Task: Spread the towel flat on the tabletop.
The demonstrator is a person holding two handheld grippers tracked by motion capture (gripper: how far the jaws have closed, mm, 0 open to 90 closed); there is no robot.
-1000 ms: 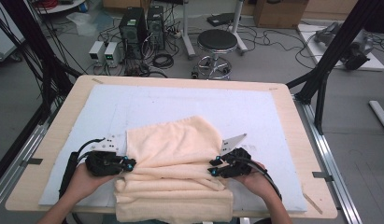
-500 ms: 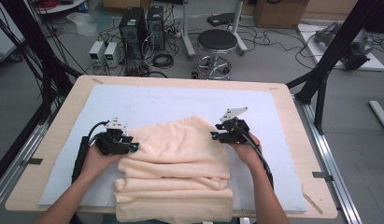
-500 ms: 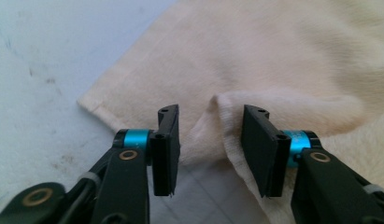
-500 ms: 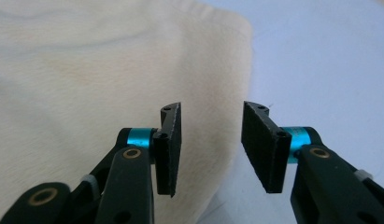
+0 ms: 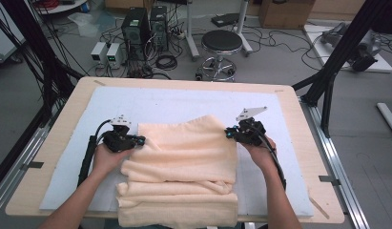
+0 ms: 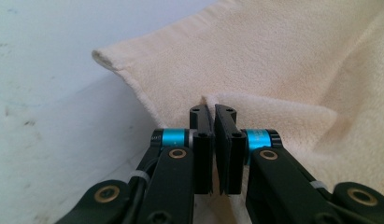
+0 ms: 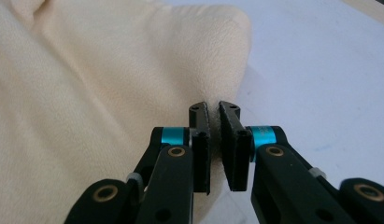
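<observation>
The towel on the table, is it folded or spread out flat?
Folded. In the high view the towel lies in stacked layers, with rolled fold edges along its near side, and it covers only the middle of the table.

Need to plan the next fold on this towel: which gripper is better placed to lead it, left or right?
Neither clearly; slight edge to the right. The left gripper and right gripper are each shut on a side edge of the towel. The right sits nearer the towel's far corner, so it likely has more cloth under control.

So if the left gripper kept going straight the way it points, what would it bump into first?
The cream terry towel: the left gripper has just closed its jaws on a fold of it, so more towel lies straight ahead.
</observation>
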